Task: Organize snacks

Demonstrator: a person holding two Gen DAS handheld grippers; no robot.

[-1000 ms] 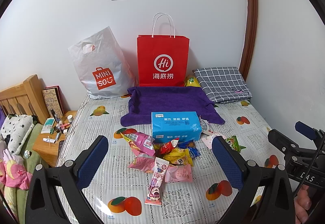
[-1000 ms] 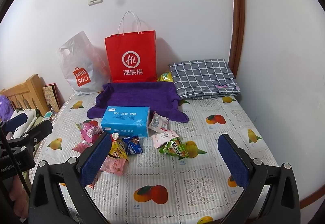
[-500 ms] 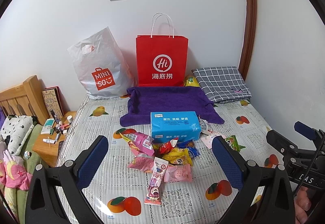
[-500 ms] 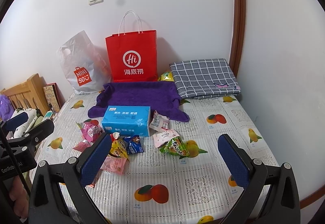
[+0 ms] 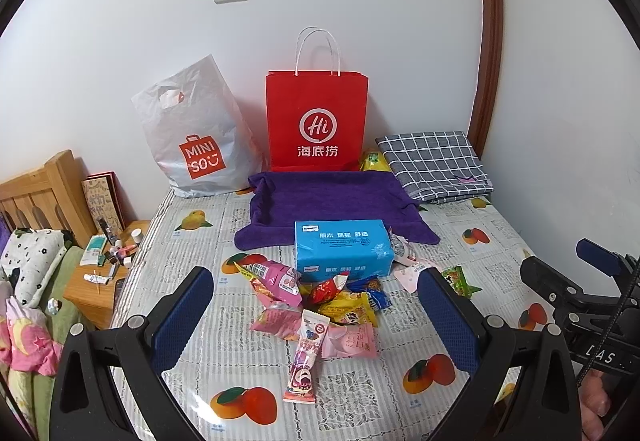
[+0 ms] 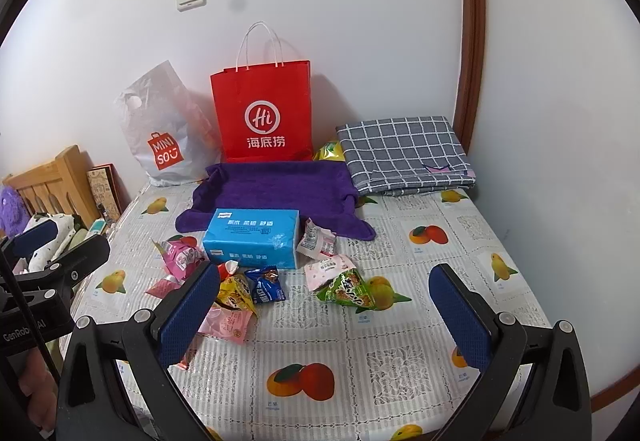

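Several snack packets lie in a loose pile on the fruit-print table cover, in front of a blue tissue pack. A long pink packet lies nearest. In the right wrist view a green packet and a pink-white packet lie apart from the pile. A purple cloth tray sits behind the tissue pack. My left gripper is open and empty above the pile. My right gripper is open and empty, near the green packet.
A red paper bag and a white MINISO plastic bag stand against the back wall. A folded grey checked cloth lies at the back right. A wooden headboard and a cluttered bedside stand are at the left.
Both views have shifted only slightly. No snack has moved and both grippers stay open.
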